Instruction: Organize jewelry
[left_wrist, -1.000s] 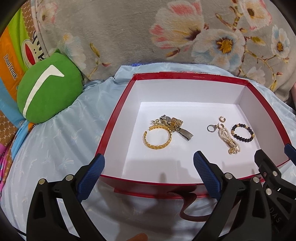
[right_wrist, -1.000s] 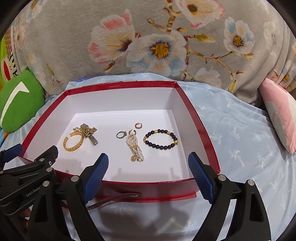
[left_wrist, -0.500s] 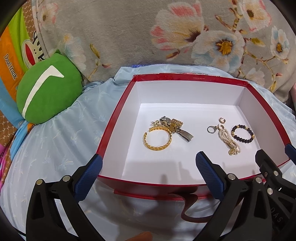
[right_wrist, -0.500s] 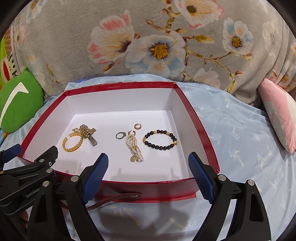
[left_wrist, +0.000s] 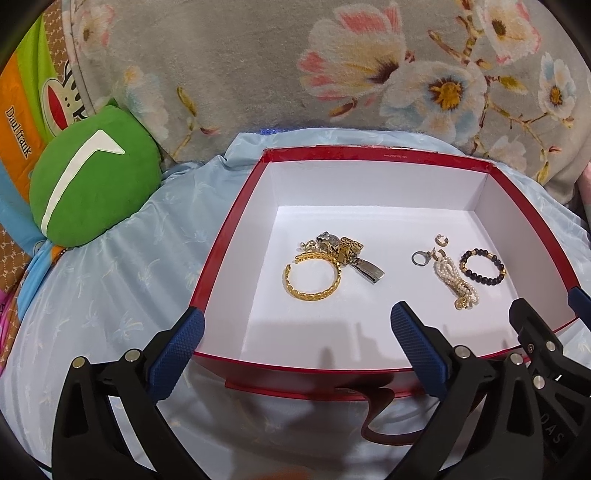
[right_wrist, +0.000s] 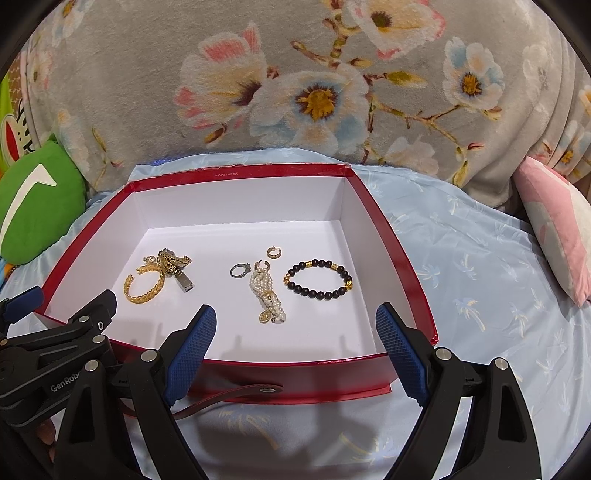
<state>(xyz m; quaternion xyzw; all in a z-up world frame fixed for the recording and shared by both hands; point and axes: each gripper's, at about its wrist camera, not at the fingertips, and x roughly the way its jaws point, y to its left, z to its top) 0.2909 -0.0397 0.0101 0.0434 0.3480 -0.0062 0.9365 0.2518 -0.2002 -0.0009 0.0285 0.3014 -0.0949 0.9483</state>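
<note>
We hold both grippers at the near rim of the red box, fingers released, nothing between them: left gripper, right gripper. Jewelry lies on the white floor. At 10 o'clock, gold bangle is tangled with a charm cluster: lifting one could drag the rest. Centre: silver ring, pearl strand, small hoop earring, all close together, so wide fingers may catch two. Beaded bracelet at 2 o'clock could roll. The bed sheet is soft; pressing may tip the box.
</note>
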